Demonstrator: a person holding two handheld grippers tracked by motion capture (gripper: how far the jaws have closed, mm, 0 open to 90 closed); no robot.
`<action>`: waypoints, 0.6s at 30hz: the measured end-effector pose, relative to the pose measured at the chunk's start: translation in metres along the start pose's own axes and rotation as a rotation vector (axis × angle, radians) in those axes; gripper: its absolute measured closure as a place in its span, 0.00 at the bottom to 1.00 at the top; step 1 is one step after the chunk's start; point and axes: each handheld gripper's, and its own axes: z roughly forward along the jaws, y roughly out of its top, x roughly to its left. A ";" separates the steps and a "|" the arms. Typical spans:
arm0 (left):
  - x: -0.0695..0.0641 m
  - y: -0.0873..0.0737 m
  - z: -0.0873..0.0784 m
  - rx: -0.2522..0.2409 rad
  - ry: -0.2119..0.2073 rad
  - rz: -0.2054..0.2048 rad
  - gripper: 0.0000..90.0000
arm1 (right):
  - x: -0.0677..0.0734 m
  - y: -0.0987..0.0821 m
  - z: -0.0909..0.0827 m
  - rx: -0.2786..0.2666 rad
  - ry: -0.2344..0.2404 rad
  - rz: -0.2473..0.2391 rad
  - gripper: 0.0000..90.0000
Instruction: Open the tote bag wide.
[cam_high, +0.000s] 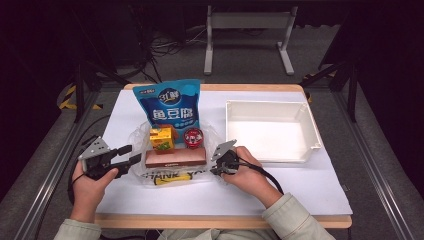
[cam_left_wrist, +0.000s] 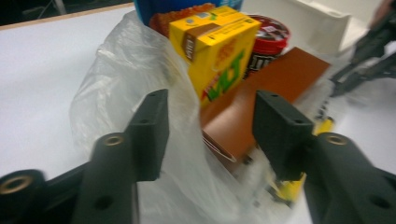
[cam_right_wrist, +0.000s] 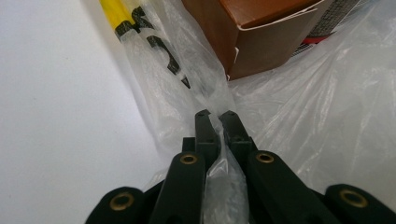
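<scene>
A clear plastic bag (cam_high: 137, 137) lies open at the table's middle. In it are a yellow carton (cam_high: 162, 138), a red tub (cam_high: 193, 137) and a flat brown box (cam_high: 176, 157), with a blue snack pouch (cam_high: 172, 102) standing upright behind them. My right gripper (cam_right_wrist: 215, 116) is shut on a fold of the bag's film (cam_right_wrist: 299, 93) at its right edge, close to the brown box (cam_right_wrist: 261, 32). At the bag's left side my left gripper (cam_left_wrist: 210, 126) is open. Loose film (cam_left_wrist: 112, 79) rises between its jaws, and the pads do not press on it.
A white tray (cam_high: 272, 103) with nothing in it sits at the right of the white table (cam_high: 300, 190). A yellow and black tool (cam_high: 172, 179) lies under the bag's front, by printed lettering. A white metal stand (cam_high: 247, 22) is on the floor beyond the table.
</scene>
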 end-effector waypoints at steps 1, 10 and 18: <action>0.002 0.000 0.005 0.010 0.008 -0.008 0.62 | 0.000 0.000 0.000 0.000 0.000 0.000 0.97; 0.018 -0.024 0.041 0.216 0.019 -0.063 1.00 | 0.000 -0.001 -0.001 -0.005 0.002 0.000 0.96; 0.019 -0.033 0.053 0.251 0.019 -0.054 1.00 | -0.001 -0.001 -0.003 0.002 0.005 0.014 0.93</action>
